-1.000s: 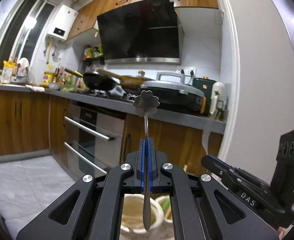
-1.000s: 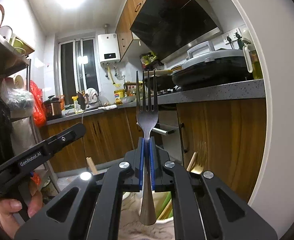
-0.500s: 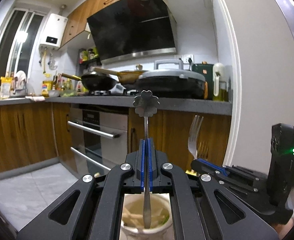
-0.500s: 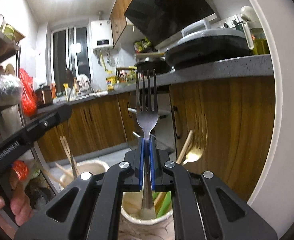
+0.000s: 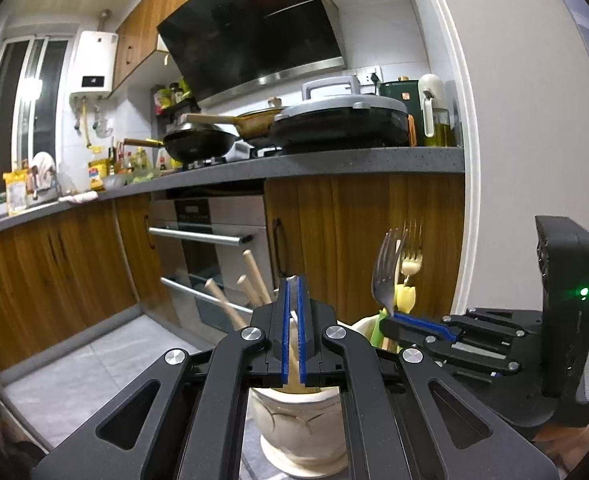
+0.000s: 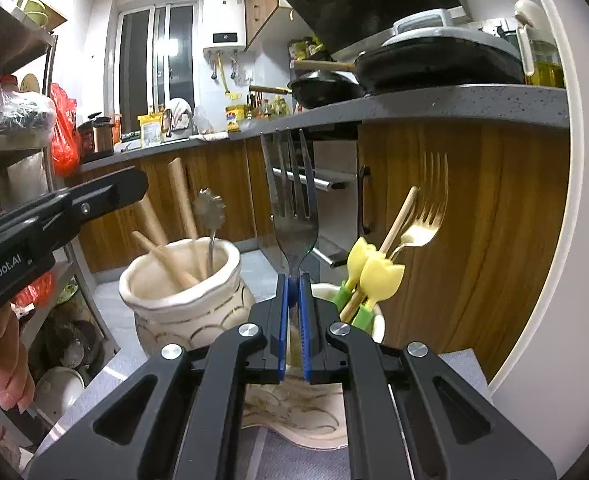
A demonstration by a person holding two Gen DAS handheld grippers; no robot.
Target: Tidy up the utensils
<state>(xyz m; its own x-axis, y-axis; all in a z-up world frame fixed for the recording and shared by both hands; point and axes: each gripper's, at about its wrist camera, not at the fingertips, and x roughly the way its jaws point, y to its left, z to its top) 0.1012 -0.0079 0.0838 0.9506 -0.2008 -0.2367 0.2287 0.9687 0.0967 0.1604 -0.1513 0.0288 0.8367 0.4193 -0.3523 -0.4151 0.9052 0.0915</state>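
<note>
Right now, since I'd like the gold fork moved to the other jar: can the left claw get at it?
Probably not cleanly. The left claw is open, but the right claw, around the silver fork, stands over that jar and sits between it and the gold fork.

Steel fork (image 6: 294, 216) upright over rear jar (image 6: 376, 318); flower-top spoon (image 6: 211, 216) in front jar (image 6: 182, 300).
</note>
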